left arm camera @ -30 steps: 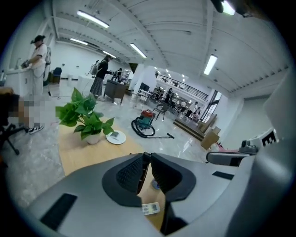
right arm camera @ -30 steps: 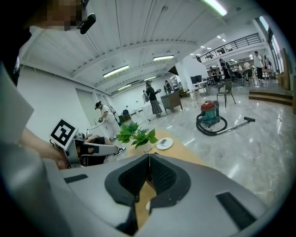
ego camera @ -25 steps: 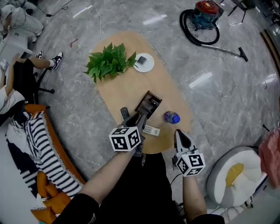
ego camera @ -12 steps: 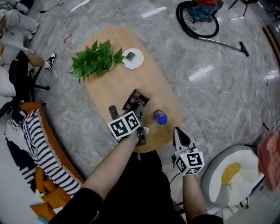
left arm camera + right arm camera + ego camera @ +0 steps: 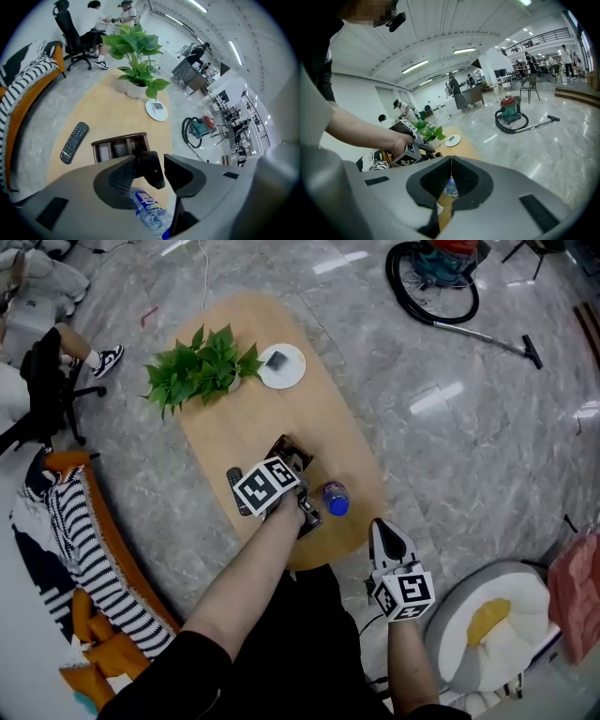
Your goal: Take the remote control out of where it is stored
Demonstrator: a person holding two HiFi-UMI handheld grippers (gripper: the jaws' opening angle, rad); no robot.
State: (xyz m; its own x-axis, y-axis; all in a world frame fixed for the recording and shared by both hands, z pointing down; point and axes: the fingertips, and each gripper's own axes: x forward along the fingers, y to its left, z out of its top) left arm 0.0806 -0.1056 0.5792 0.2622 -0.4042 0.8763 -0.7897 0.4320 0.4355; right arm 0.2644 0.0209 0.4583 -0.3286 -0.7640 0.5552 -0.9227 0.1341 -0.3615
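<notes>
Now the left gripper (image 5: 153, 163) has jaws just opening wide, a dark remote control (image 5: 149, 171) loose between them over the desk (image 5: 108, 112); the right gripper (image 5: 451, 161) has jaws closed together, empty

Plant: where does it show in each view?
Head view: plant upper left.
Left gripper view: plant top centre.
Right gripper view: plant small, left of centre.
Shared landmark: white plate beside it in all three.

On your tan wood table (image 5: 319, 418) you've got a dark brown holder (image 5: 119, 143), black remote (image 5: 74, 142), clear blue-capped bottle (image 5: 335, 500), green plant (image 5: 199, 371), white plate (image 5: 292, 373); beside the table, black-and-white striped throw (image 5: 75, 521), orange sofa (image 5: 26, 105), grey marbled floor (image 5: 469, 427).
</notes>
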